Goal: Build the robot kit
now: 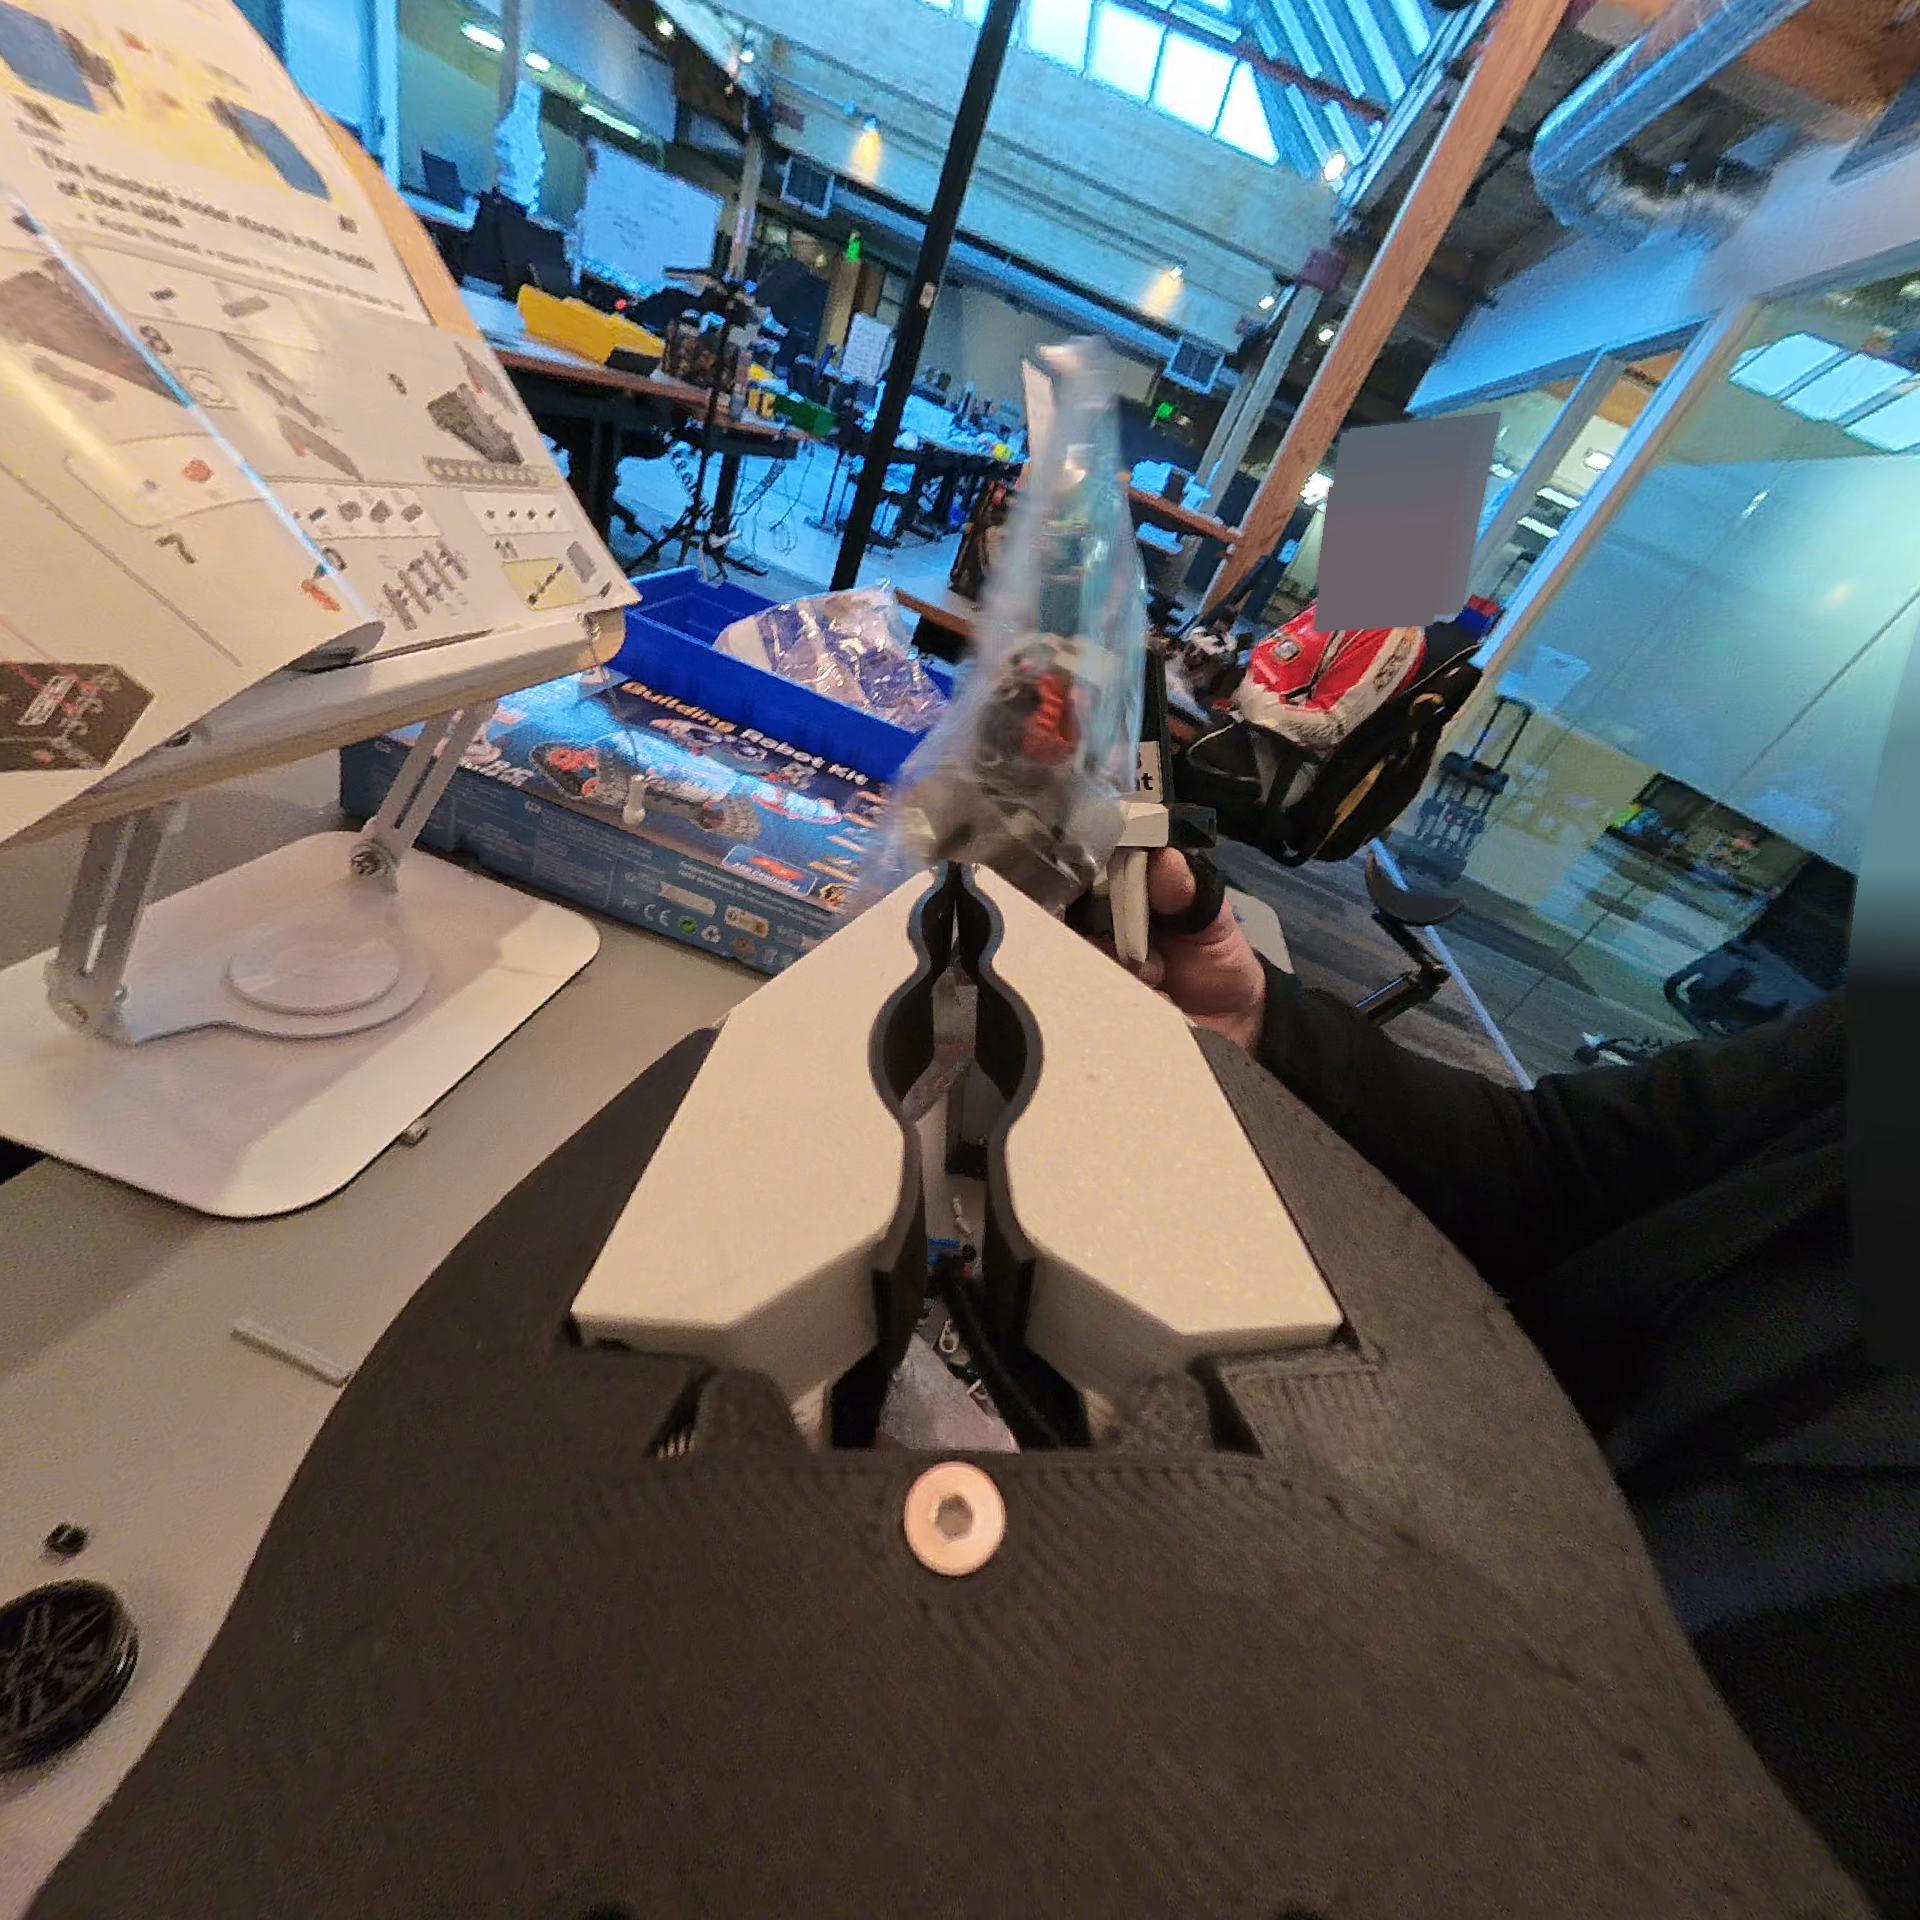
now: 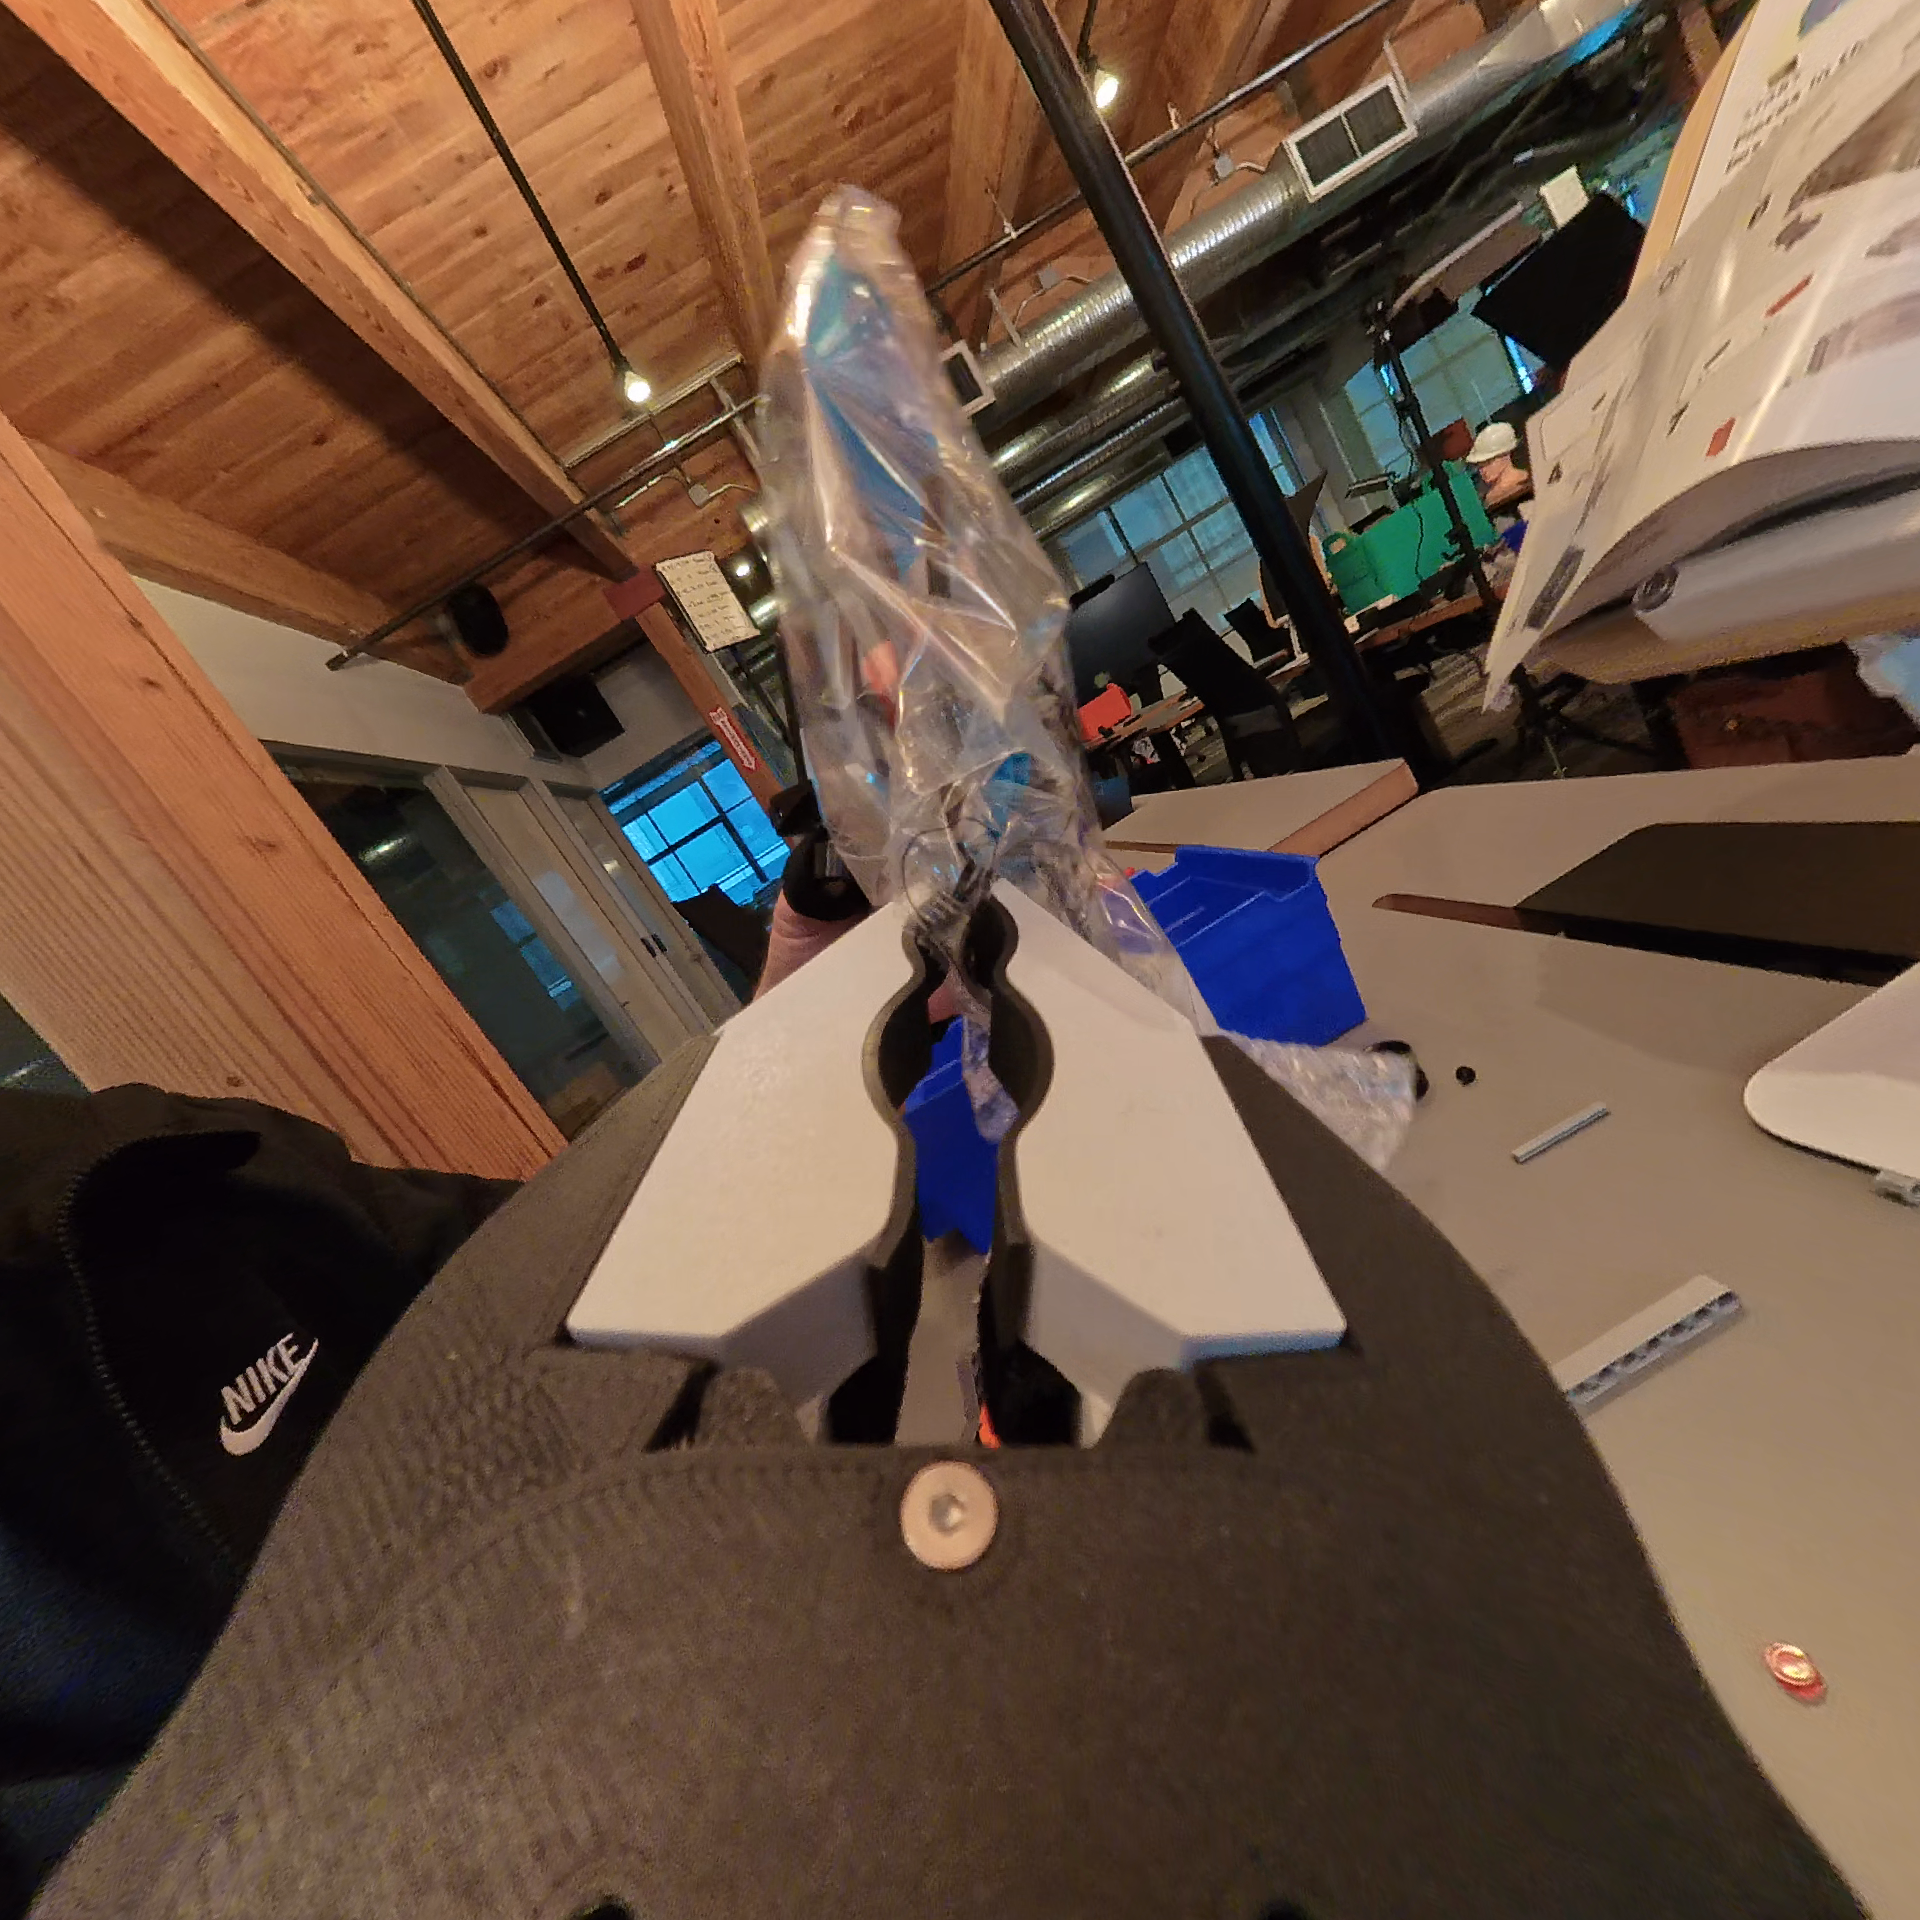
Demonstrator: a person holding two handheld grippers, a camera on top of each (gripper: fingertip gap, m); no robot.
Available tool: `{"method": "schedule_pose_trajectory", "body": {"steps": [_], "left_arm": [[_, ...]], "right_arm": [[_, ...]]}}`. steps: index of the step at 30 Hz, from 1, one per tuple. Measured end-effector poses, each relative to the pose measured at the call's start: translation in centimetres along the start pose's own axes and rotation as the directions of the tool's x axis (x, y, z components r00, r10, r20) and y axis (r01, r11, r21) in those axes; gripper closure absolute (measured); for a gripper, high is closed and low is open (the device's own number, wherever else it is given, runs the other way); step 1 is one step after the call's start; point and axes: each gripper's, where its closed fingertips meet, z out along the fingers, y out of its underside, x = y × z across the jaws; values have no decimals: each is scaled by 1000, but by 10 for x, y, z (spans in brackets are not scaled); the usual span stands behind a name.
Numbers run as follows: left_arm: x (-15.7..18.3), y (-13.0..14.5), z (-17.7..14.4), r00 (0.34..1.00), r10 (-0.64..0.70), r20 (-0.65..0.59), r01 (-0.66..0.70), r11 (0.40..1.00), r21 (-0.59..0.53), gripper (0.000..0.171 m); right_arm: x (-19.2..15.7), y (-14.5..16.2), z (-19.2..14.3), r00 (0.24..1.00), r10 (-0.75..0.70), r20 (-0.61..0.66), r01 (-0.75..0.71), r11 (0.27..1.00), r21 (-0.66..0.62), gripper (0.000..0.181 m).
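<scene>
Both grippers pinch one clear plastic bag (image 1: 1039, 686) of small parts, held up above the grey worktop (image 1: 135, 1382). The left gripper (image 1: 954, 883) has its jaws pressed together on the bag's lower edge, and the bag rises blurred above the tips, with orange and black pieces showing inside. The right gripper (image 2: 961, 920) is likewise clamped on crumpled film at the bag's bottom, the rest of the bag (image 2: 904, 582) standing tall in front of it. In the left wrist view a hand (image 1: 1195, 935) with a dark sleeve holds the other gripper just right of the bag.

To the far left in that view an open instruction booklet (image 1: 239, 416) lies on one tilted white stand (image 1: 291, 997); its pages carry printed diagrams and writing. Behind the stand lies one blue printed kit box (image 1: 665, 810), and on it one blue bin (image 1: 727, 655) holding another clear bag (image 1: 831, 644). A black wheel (image 1: 57, 1662) lies at the near left edge.

In the right wrist view a blue bin (image 2: 1257, 956) stands just right of the gripper tips. Two grey beams (image 2: 1558, 1132) (image 2: 1652, 1340) lie apart on the worktop, with a small red piece (image 2: 1792, 1670) nearer. At near left a black garment (image 2: 156, 1351) bears a white logo.
</scene>
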Motion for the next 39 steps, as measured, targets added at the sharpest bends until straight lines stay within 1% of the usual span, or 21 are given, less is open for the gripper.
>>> {"method": "schedule_pose_trajectory", "body": {"steps": [4, 5, 8, 11, 13, 14, 16, 17, 19, 20, 23, 24, 26, 28, 29, 30, 32, 34, 36, 37, 39], "left_arm": [[-7, 1, -3, 999, 15, 31, -15, 1000, -10, 171], [-8, 1, -4, 999, 21, 41, -20, 1000, -23, 167], [-3, -10, -18, 995, 70, 69, -68, 997, -37, 164], [-3, -27, -52, 968, 181, 175, -169, 982, -82, 163], [-5, -39, -82, 927, 263, 267, -239, 964, -121, 163], [-8, -42, -98, 907, 287, 309, -252, 956, -149, 163], [-26, -37, -130, 835, 354, 421, -265, 930, -256, 162], [-38, -30, -146, 795, 388, 467, -254, 911, -325, 162], [-62, -11, -172, 740, 436, 513, -208, 872, -442, 161], [-71, -1, -182, 726, 456, 515, -190, 852, -487, 160], [-98, 41, -203, 715, 513, 475, -122, 761, -637, 156], [-108, 57, -209, 704, 547, 453, -108, 713, -693, 155], [-124, 89, -221, 690, 622, 369, -100, 587, -803, 155], [-142, 114, -236, 665, 676, 317, -61, 472, -879, 151], [-146, 125, -239, 668, 689, 280, -62, 427, -902, 149], [-151, 135, -241, 676, 692, 254, -61, 396, -916, 147], [-161, 152, -243, 684, 696, 219, -58, 351, -934, 142], [-173, 162, -248, 675, 709, 205, -43, 315, -948, 139], [-178, 169, -254, 662, 727, 183, -21, 261, -965, 136], [-179, 169, -253, 656, 734, 174, -28, 254, -967, 137], [-177, 170, -249, 666, 727, 169, -38, 259, -965, 136]], "right_arm": [[-9, -10, -3, 999, -48, -3, 48, 999, 13, 180], [-10, -11, -3, 998, -60, -5, 60, 998, 8, 180], [-11, -11, -4, 997, -78, -15, 78, 997, 2, 180], [-9, -10, -7, 997, -72, -21, 72, 997, -2, 180], [-6, -9, -8, 997, -77, -29, 77, 997, -11, 180], [-6, -8, -8, 997, -77, -30, 77, 997, -12, 180], [-4, -6, -8, 996, -80, -34, 79, 997, -20, 180], [-3, -4, -7, 996, -82, -38, 81, 996, -27, 180], [0, 0, -7, 995, -84, -44, 82, 996, -41, 180], [2, 2, -7, 995, -83, -50, 81, 996, -46, 180], [8, 6, -7, 995, -79, -62, 75, 996, -57, 180], [9, 8, -7, 995, -78, -66, 74, 995, -61, 180], [12, 10, -6, 994, -79, -71, 74, 995, -70, 181], [14, 12, -6, 994, -79, -74, 73, 994, -76, 181], [14, 13, -6, 994, -80, -74, 74, 994, -80, 181], [15, 15, -6, 994, -81, -74, 75, 994, -85, 181], [17, 18, -5, 993, -85, -78, 78, 992, -97, 181], [19, 21, -5, 993, -87, -84, 78, 991, -105, 181], [22, 22, -5, 993, -80, -87, 70, 992, -105, 181], [23, 23, -5, 993, -79, -89, 69, 992, -108, 181], [24, 24, -5, 993, -82, -91, 71, 991, -112, 181]]}}
